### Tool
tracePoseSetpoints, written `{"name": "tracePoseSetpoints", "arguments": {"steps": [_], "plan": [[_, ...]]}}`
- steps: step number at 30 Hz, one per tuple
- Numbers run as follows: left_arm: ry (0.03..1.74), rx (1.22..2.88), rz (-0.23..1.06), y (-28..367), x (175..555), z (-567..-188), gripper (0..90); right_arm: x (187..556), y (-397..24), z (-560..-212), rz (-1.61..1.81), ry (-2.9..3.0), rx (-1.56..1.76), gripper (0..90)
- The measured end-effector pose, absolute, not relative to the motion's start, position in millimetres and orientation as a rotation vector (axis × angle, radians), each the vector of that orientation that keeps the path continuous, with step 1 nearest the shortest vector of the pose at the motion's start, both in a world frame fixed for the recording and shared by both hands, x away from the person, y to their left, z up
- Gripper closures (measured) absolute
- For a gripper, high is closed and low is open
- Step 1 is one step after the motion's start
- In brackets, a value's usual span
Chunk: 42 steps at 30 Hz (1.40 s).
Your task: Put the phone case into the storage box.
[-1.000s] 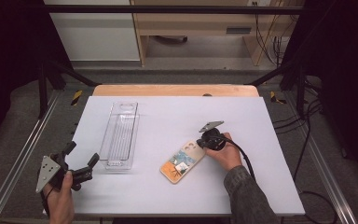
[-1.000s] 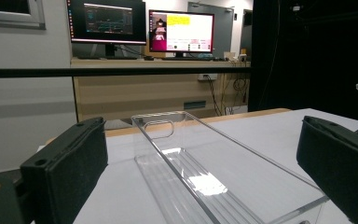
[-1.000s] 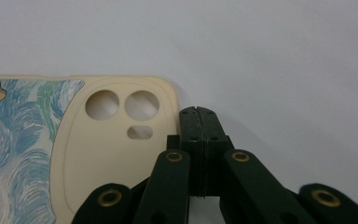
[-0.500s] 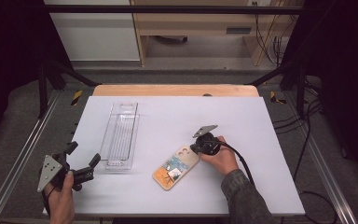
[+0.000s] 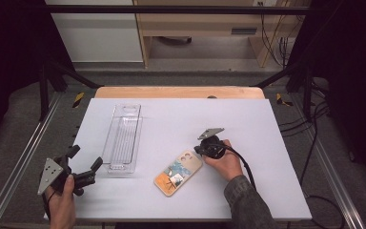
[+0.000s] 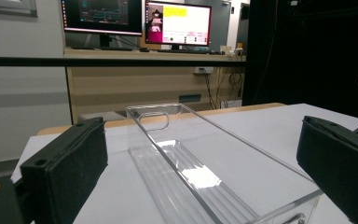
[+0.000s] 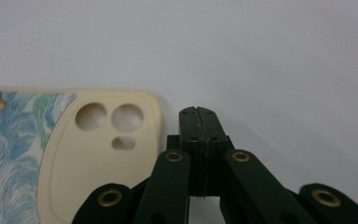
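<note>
Looking down from the high view, the cream phone case with a blue painted print (image 5: 178, 172) lies flat on the white table (image 5: 267, 119), near the front edge and right of the clear plastic oblong tray (image 5: 122, 138). The right gripper (image 5: 201, 151) sits at the case's far right corner, by the camera cut-outs, apparently nudging it with its tip. The left gripper (image 5: 83, 164) rests at the near left, just beside the tray's near end.

From the left gripper view, its two black jaws stand spread wide with nothing between them, and the tray runs away toward the far side, empty.

From the right gripper view, the jaws are pressed together on nothing, their tip just beside the case's rounded corner (image 7: 154, 105); whether they touch it I cannot tell.

Judging from this, the step is sliding the case toward the tray. Keeping the closed tip low against the case's edge, and pushing through its middle line, should stop it spinning.
</note>
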<state>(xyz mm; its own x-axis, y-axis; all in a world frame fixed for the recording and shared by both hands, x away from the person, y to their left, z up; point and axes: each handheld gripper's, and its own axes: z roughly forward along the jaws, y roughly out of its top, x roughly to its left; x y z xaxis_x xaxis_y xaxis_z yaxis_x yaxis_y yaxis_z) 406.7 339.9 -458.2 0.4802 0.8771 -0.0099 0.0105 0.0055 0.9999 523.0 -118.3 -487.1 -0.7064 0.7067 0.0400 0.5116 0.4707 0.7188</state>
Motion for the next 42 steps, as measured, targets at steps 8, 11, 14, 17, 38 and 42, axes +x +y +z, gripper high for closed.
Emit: {"name": "tracePoseSetpoints", "arguments": {"steps": [8, 11, 14, 17, 38, 42], "plan": [[0.865, 1.407, 0.812, 343, 407, -457, 1.6, 512, -123, -469, 1.185, 2.268, 1.058, 90.0], [0.863, 1.413, 0.813, 343, 407, -457, 1.5, 506, -127, -464, 1.242, 2.193, 1.055, 90.0], [0.865, 1.418, 0.811, 343, 407, -456, 1.6, 499, -135, -460, 1.291, 2.132, 1.065, 90.0], [0.864, 1.424, 0.810, 342, 407, -456, 1.6, 492, -145, -456, 1.348, 2.072, 1.087, 90.0], [0.874, 1.477, 0.791, 339, 401, -440, 1.0, 432, -205, -452, 1.471, 1.781, 1.177, 5.6], [0.864, 1.491, 0.812, 340, 400, -434, 1.0, 426, -217, -461, 1.484, 1.761, 1.159, 5.4]]}}
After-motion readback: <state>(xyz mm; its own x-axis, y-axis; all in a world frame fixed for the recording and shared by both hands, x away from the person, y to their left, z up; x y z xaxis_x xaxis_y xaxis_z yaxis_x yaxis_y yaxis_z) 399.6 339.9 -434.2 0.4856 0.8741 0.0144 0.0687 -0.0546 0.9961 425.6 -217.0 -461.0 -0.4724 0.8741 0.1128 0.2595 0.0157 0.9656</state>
